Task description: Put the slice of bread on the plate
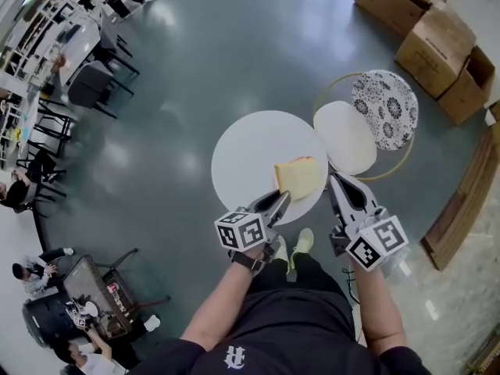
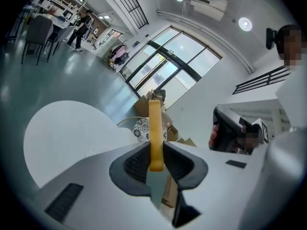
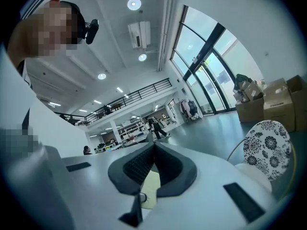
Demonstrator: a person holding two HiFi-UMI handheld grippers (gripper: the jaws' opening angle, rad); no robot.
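Observation:
A slice of yellow-crusted bread (image 1: 299, 176) hangs over the near right part of the round white table (image 1: 250, 151). My left gripper (image 1: 281, 199) is shut on its lower edge. In the left gripper view the bread (image 2: 154, 123) stands edge-on and upright between the dark pads (image 2: 139, 163), with the left gripper (image 2: 156, 150) closed round it. A white plate (image 1: 345, 135) lies just right of the table, inside a gold ring. My right gripper (image 1: 332, 180) is below the plate and to the right of the bread, shut and holding nothing. Its own view shows the right gripper (image 3: 153, 147) with jaws together.
A black-and-white patterned disc (image 1: 384, 108) lies beside the plate in the gold ring. Cardboard boxes (image 1: 437, 33) stand at the far right. Chairs and desks (image 1: 86, 61) with seated people line the left side. The person's shoe (image 1: 301, 243) shows under the table's near edge.

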